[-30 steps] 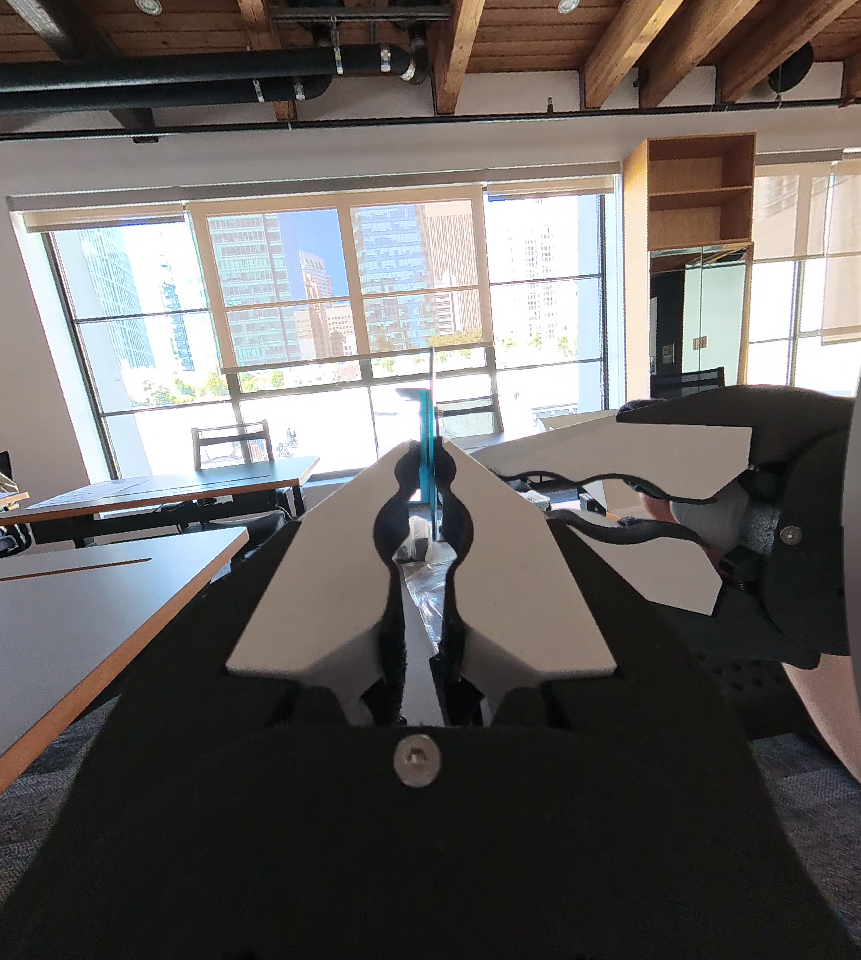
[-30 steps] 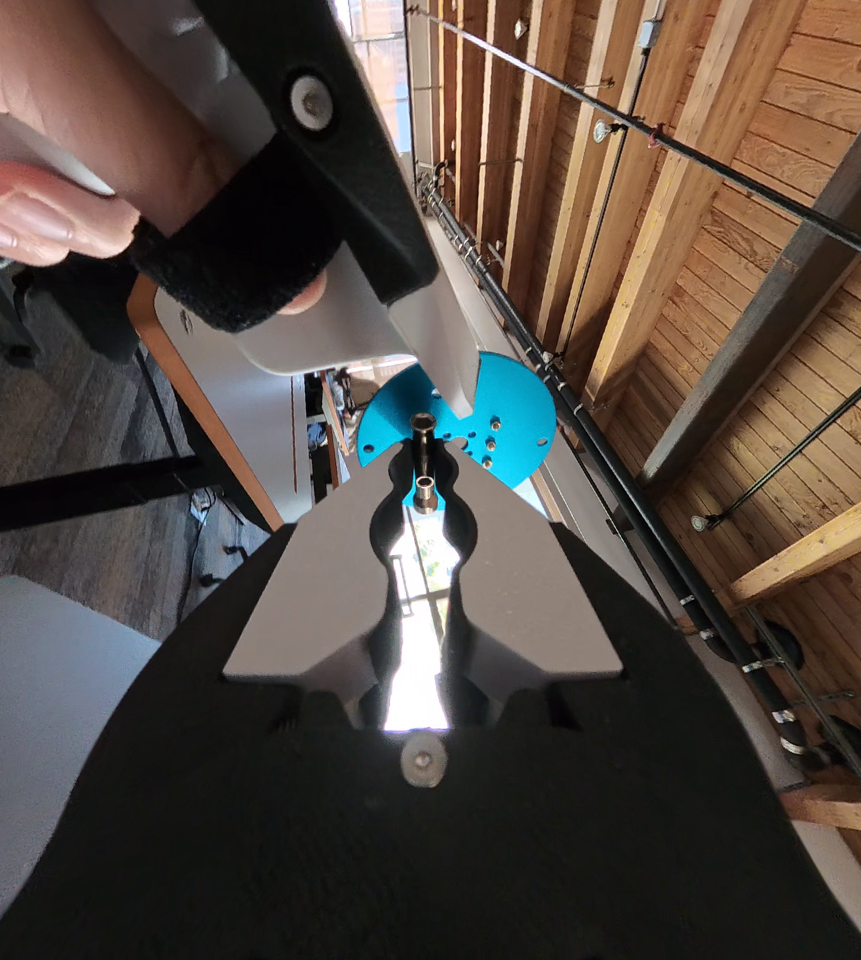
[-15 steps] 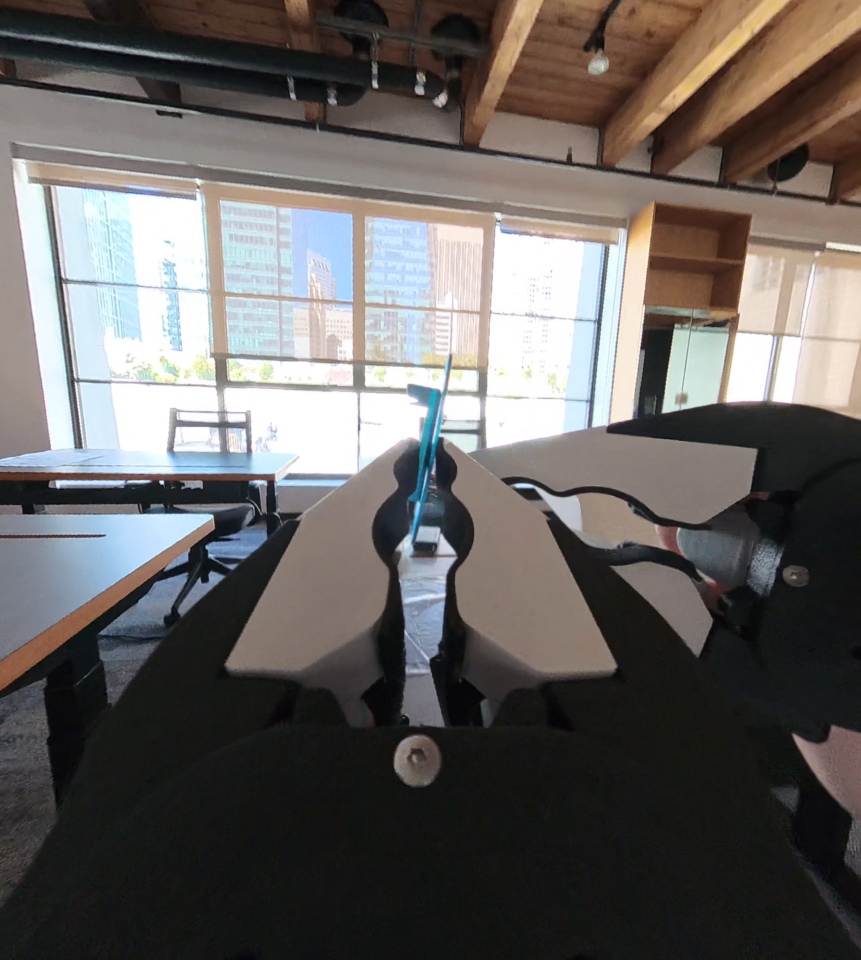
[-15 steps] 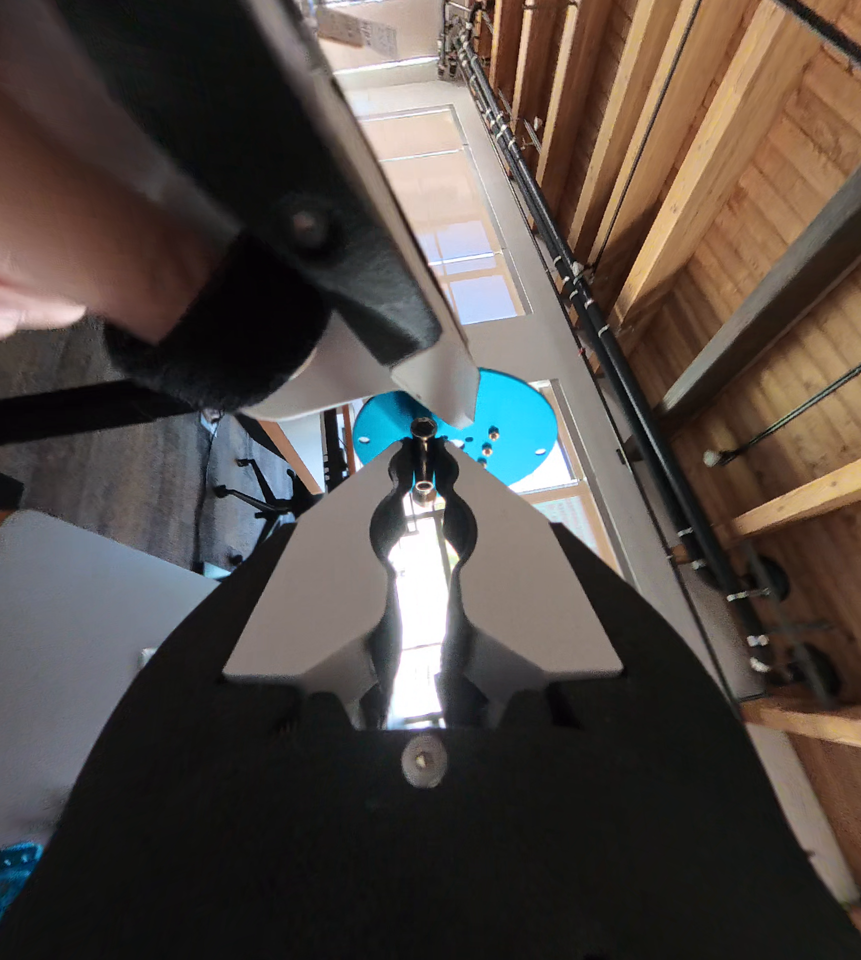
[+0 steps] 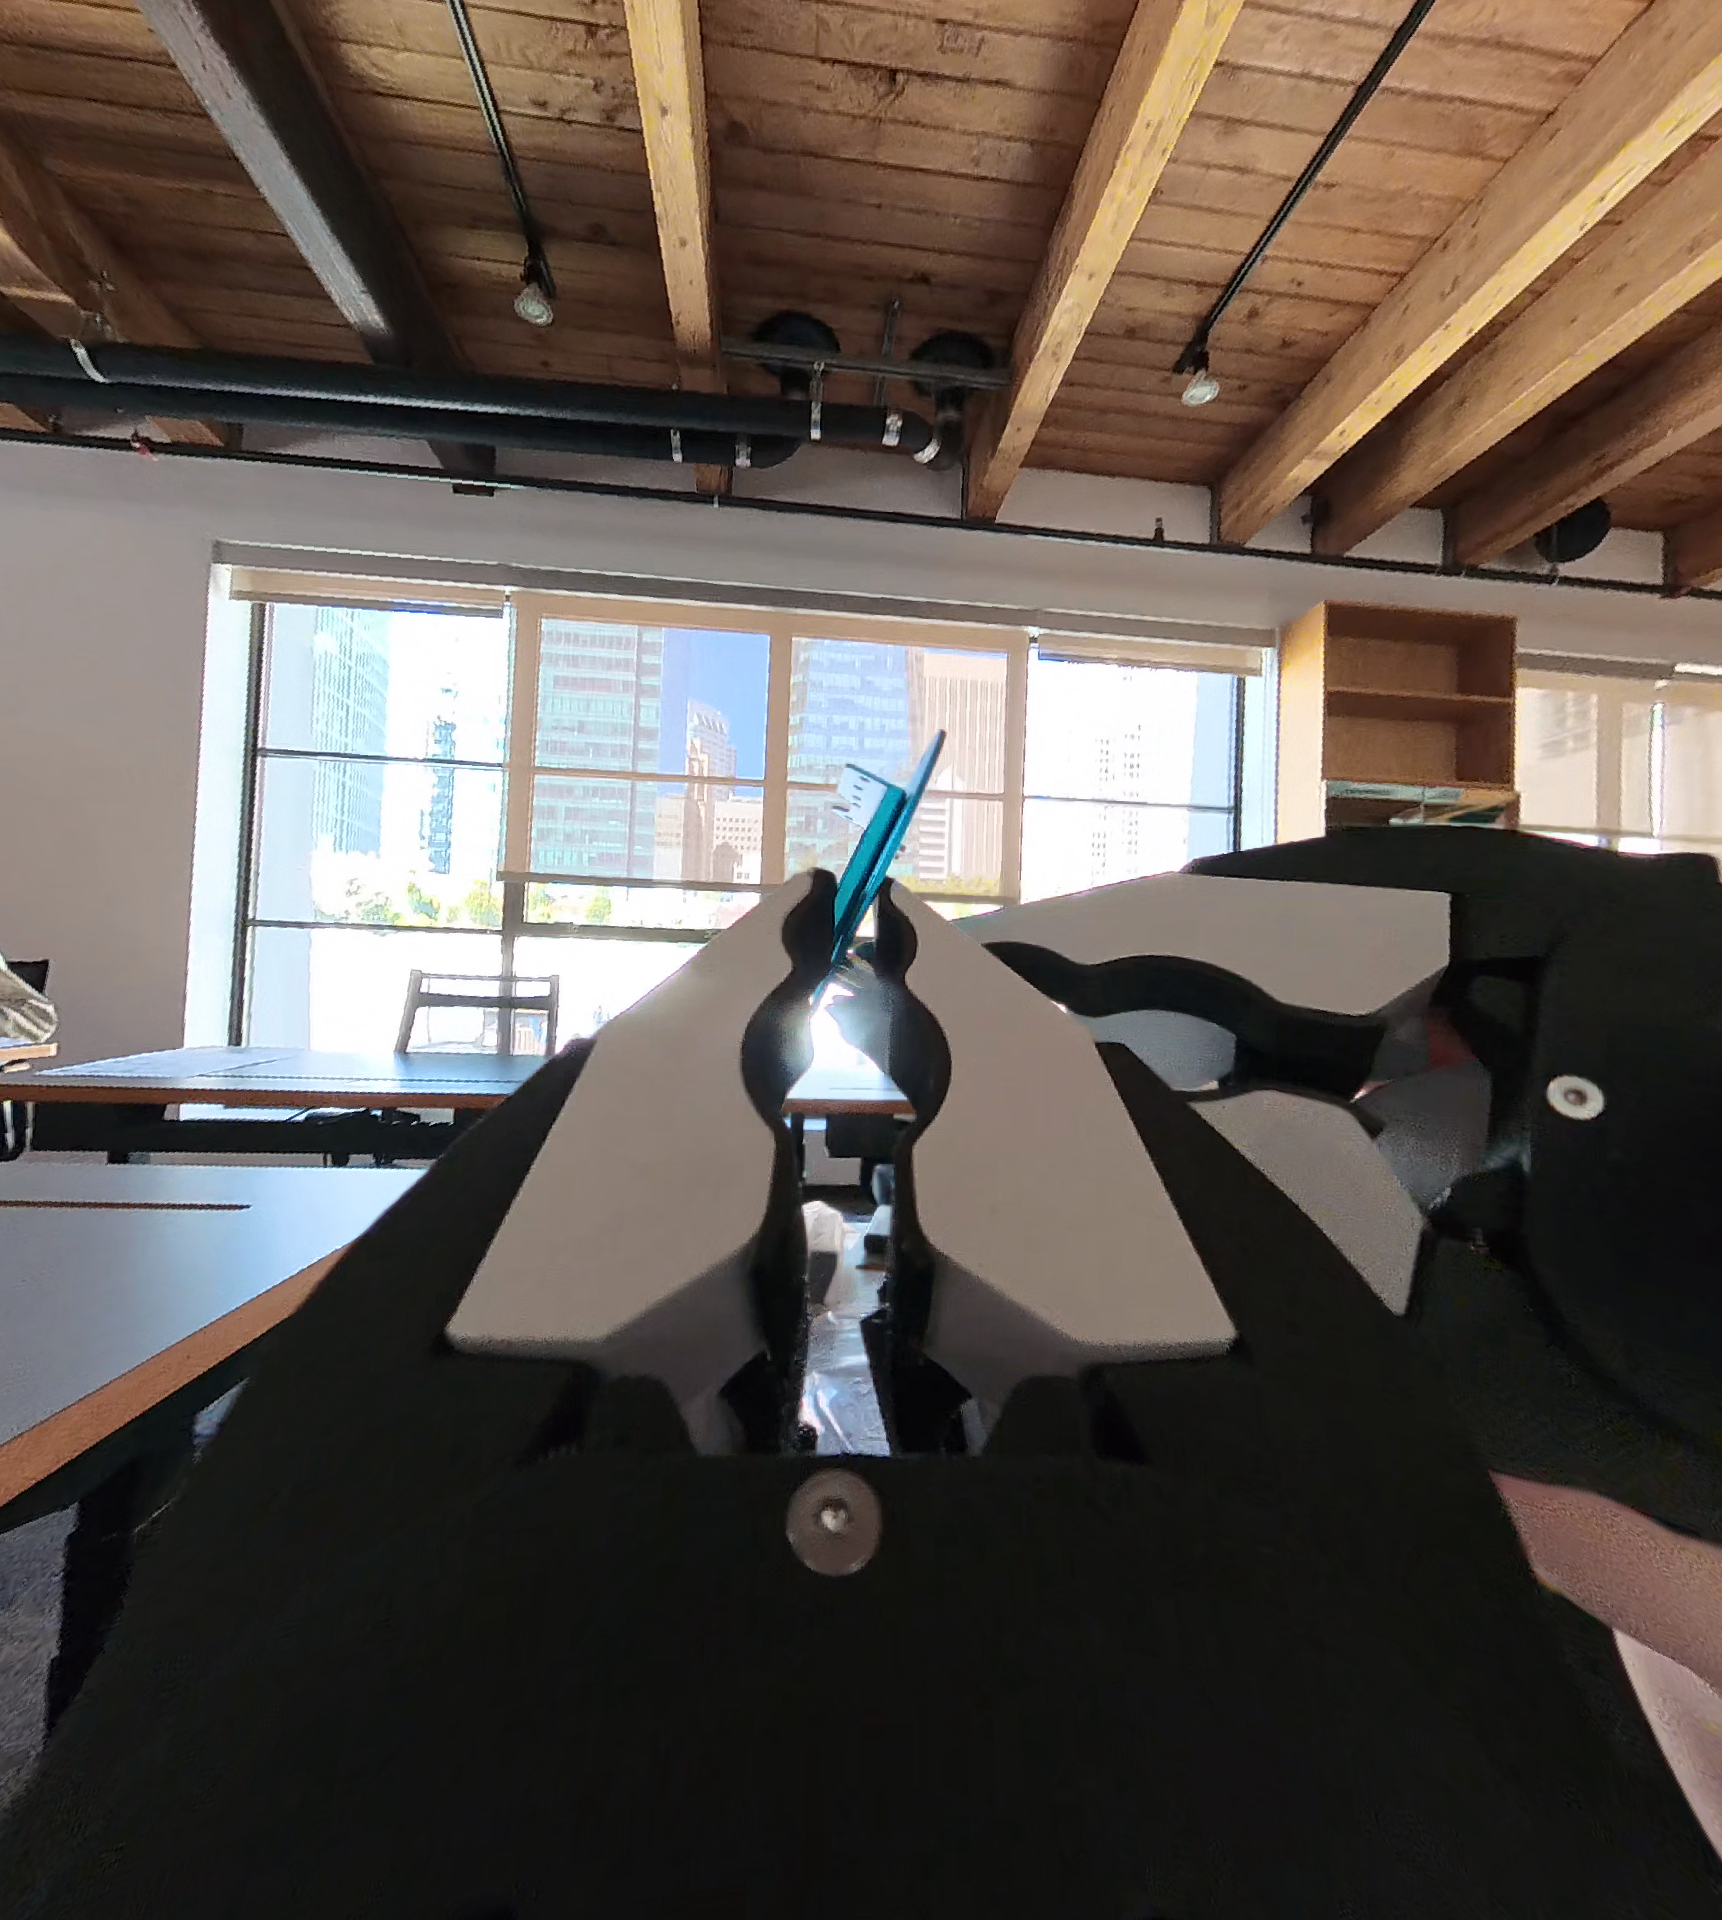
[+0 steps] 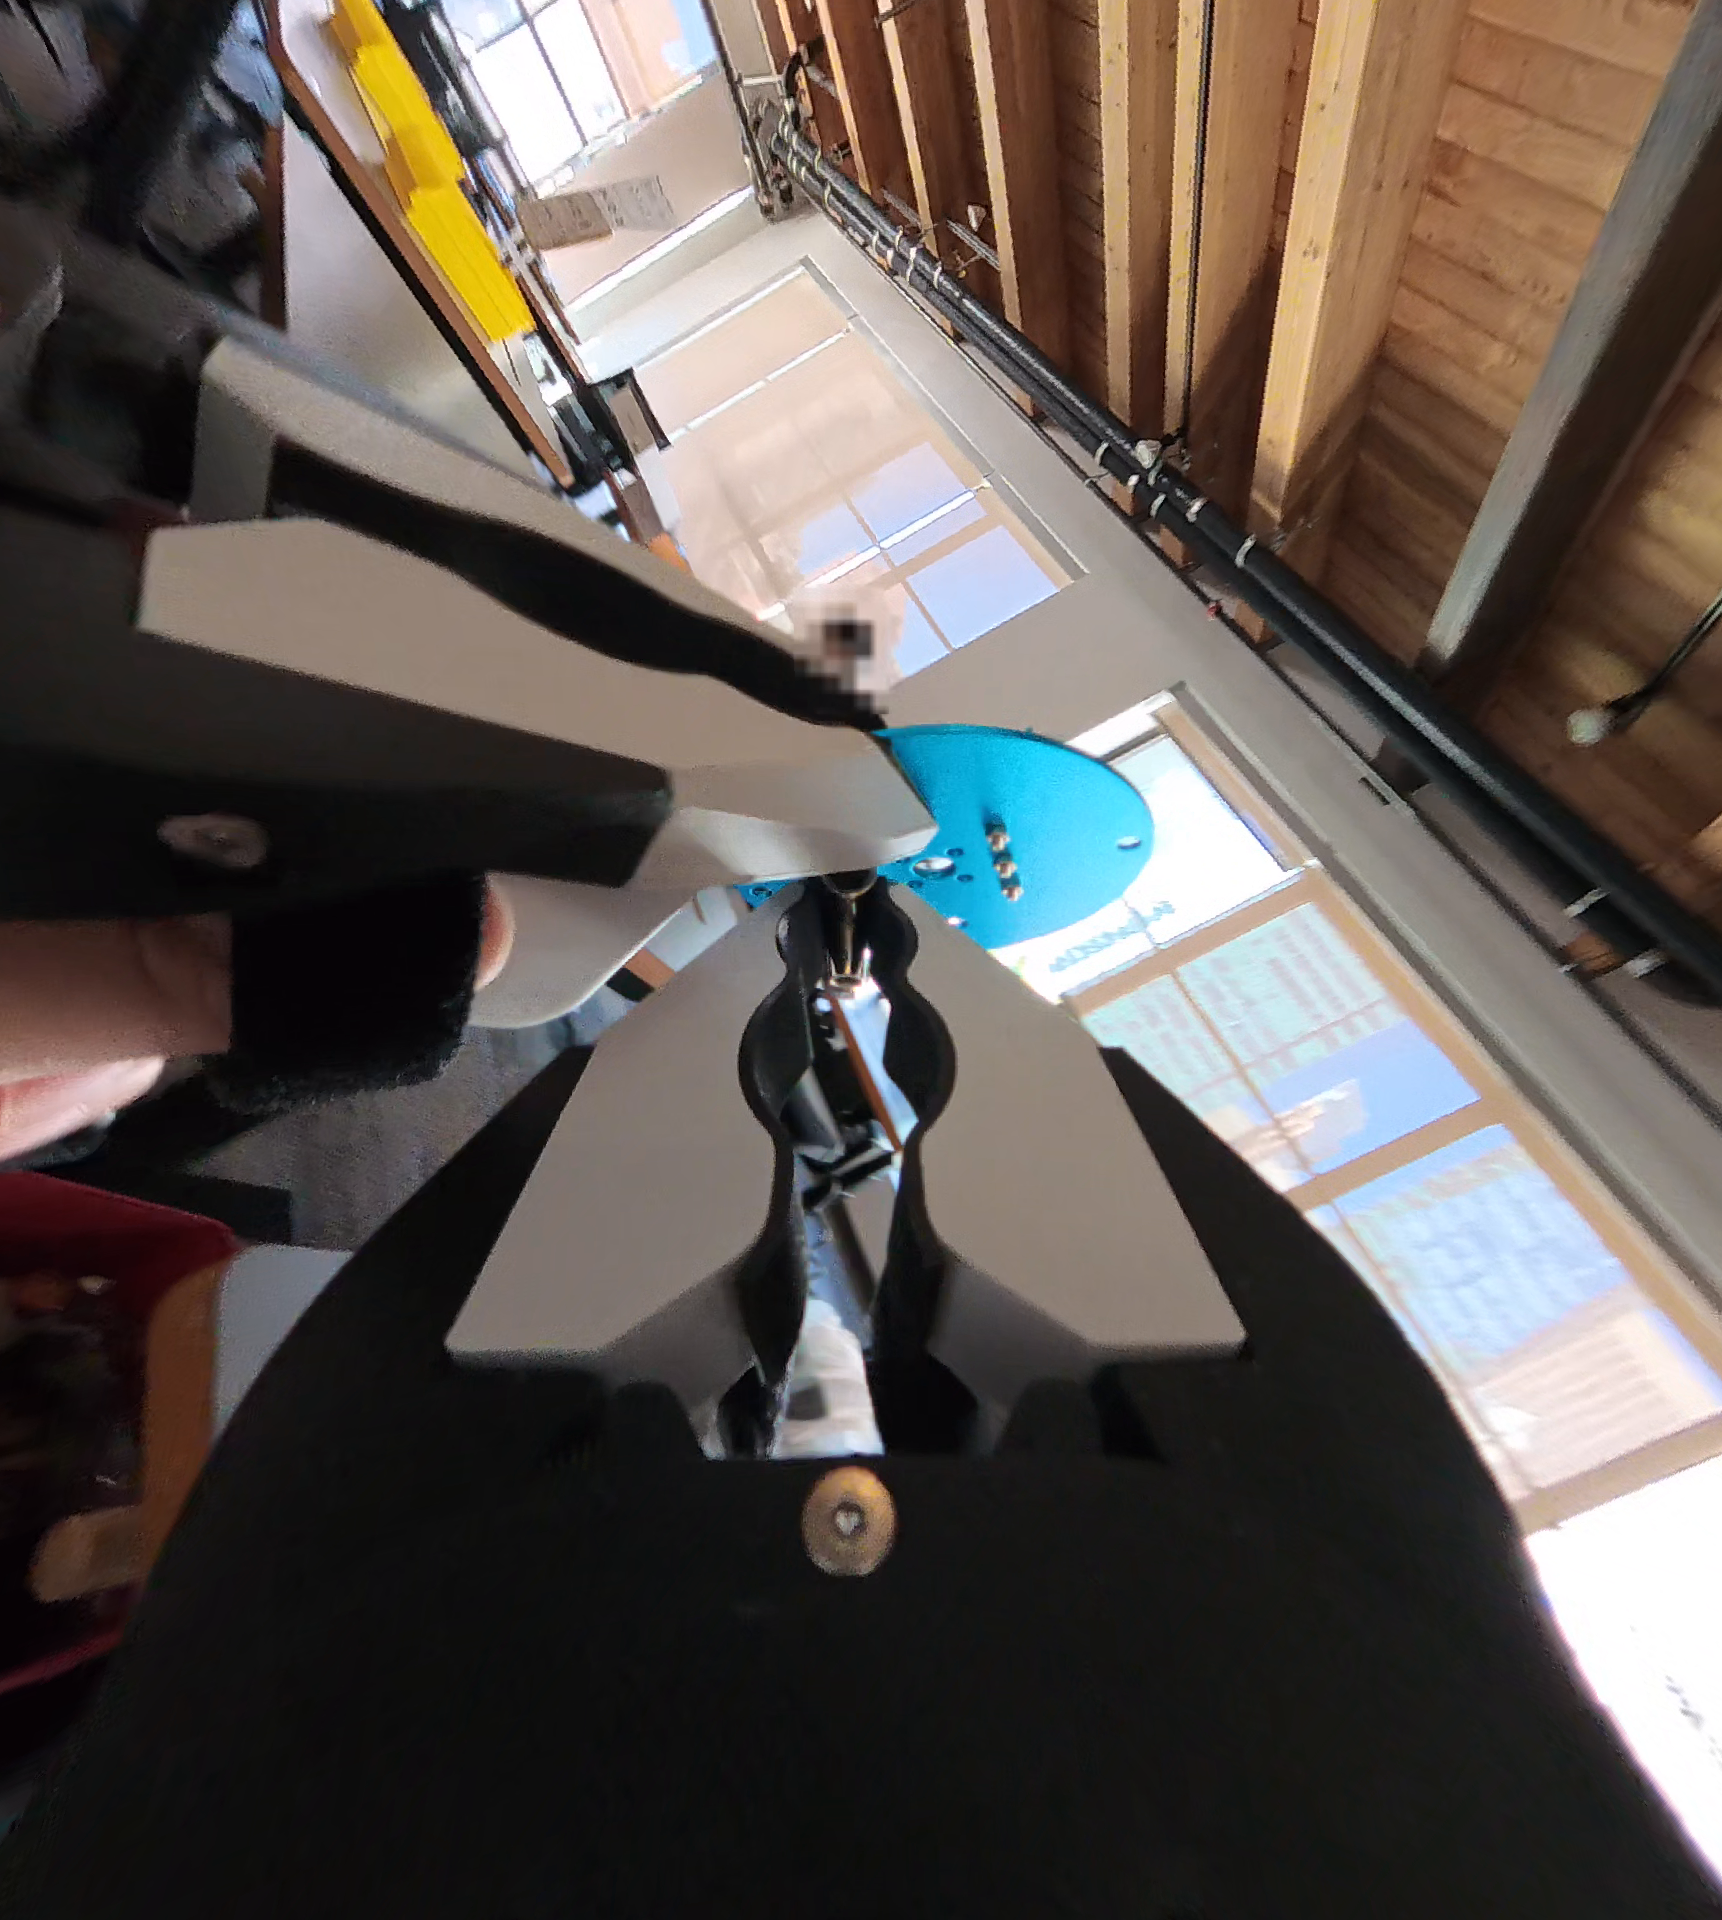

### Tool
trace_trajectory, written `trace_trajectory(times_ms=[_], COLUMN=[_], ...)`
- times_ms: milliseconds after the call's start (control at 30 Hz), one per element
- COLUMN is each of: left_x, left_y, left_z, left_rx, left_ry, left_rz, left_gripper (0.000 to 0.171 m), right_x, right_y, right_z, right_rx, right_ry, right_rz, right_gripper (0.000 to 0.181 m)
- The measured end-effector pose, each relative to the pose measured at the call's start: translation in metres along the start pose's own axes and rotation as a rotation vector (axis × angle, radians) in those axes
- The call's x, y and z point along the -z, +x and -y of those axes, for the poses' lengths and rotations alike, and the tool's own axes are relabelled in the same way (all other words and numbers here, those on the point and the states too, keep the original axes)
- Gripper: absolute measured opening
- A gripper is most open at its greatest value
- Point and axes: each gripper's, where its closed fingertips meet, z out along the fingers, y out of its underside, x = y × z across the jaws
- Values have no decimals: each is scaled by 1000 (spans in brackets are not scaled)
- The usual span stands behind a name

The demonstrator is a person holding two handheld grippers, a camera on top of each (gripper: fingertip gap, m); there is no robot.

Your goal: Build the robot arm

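Note:
My left gripper (image 5: 852, 914) is shut on the edge of a thin round blue plate (image 5: 883, 847), seen edge-on and tilted right, held up in the air. In the right wrist view the same blue plate (image 6: 1033, 821) shows its face with several small holes and studs. My right gripper (image 6: 849, 914) is shut on a small metal standoff (image 6: 844, 930) whose tip meets the plate near its middle. The left gripper (image 6: 836, 769) comes in from the left there, clamping the plate's rim. The right gripper (image 5: 1075, 961) shows at right in the left wrist view, its fingers closed.
Grey tables with orange edges (image 5: 109, 1320) stand at left, another table (image 5: 244, 1070) and a chair (image 5: 478, 1008) by the windows. A wooden shelf (image 5: 1408, 707) is at right. A hand (image 6: 57, 997) holds the left gripper. Yellow bins (image 6: 431, 197) sit far off. Both grippers' tips are close together, under 4 cm apart.
Both grippers have risen and tilted up, showing more ceiling. The blue plate leans further right. The right wrist view has rolled; the standoff stays at the plate.

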Motion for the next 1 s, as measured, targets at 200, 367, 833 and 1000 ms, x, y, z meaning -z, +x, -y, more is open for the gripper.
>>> trace_trajectory(times_ms=[200,367,833,1000], left_x=[0,1,5,8], left_y=[5,3,8,8], left_z=[1,1,-1,1], left_rx=[21,42,-46,-83], left_ry=[63,124,184,202], left_rz=[-36,-61,-157,-192], left_gripper=[6,6,6,6], right_x=[3,2,3,4], right_y=[1,-2,-4,-7], right_z=[-2,-1,-2,0], right_rx=[-255,-442,-881,-1129], right_ry=[62,118,294,372], right_rz=[63,130,248,395], right_gripper=[6,6,7,7])
